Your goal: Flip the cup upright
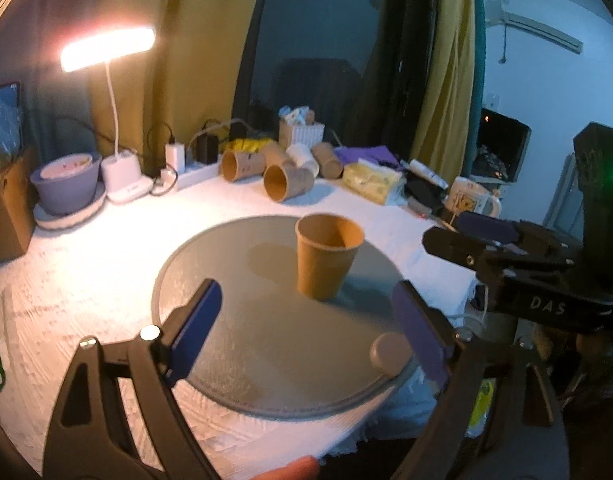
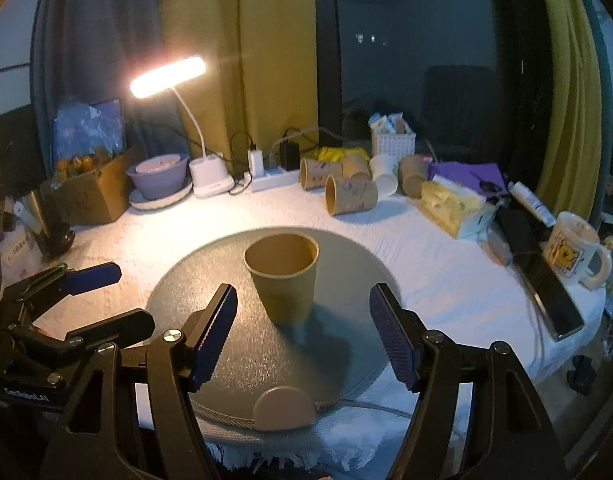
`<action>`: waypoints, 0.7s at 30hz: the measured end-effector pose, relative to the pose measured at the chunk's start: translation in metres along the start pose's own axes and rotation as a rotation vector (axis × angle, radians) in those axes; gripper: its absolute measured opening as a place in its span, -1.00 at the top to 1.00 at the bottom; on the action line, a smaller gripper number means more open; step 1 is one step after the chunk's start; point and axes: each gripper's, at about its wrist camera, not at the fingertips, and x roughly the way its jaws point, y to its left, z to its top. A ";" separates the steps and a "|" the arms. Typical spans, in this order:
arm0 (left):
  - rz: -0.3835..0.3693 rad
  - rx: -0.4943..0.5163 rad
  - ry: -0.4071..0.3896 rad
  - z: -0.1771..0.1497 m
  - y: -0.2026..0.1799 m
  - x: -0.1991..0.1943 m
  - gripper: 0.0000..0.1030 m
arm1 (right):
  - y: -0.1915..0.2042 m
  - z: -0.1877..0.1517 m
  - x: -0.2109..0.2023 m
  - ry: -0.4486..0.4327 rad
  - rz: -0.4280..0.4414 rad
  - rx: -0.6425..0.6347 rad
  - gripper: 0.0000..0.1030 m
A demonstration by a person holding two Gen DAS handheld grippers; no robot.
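A brown paper cup (image 1: 326, 258) stands upright, mouth up, on a round grey mat (image 1: 234, 320). It also shows in the right wrist view (image 2: 284, 276) on the same mat (image 2: 210, 280). My left gripper (image 1: 310, 328) is open and empty, just in front of the cup. My right gripper (image 2: 304, 332) is open and empty, with the cup a little beyond its fingertips. The right gripper shows at the right of the left wrist view (image 1: 486, 240); the left gripper shows at the left of the right wrist view (image 2: 94, 292).
Several paper cups (image 2: 350, 196) lie on their sides at the back of the white-clothed table (image 2: 446, 280). A lit desk lamp (image 2: 168, 72), a purple bowl (image 2: 158, 176), a power strip (image 2: 274, 178), a tissue pack (image 2: 452, 202) and a mug (image 2: 576, 248) ring the mat.
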 end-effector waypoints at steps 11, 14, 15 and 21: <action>-0.009 0.023 -0.104 0.020 -0.009 -0.029 -0.71 | 0.001 0.017 -0.034 -0.076 -0.027 -0.024 -0.40; -0.012 0.024 -0.130 0.023 -0.009 -0.037 -0.71 | 0.004 0.021 -0.042 -0.097 -0.032 -0.033 -0.40; -0.012 0.026 -0.139 0.025 -0.008 -0.039 -0.71 | 0.004 0.022 -0.045 -0.103 -0.033 -0.037 -0.40; -0.005 0.045 -0.207 0.032 -0.011 -0.058 -0.71 | 0.007 0.027 -0.056 -0.131 -0.043 -0.050 -0.40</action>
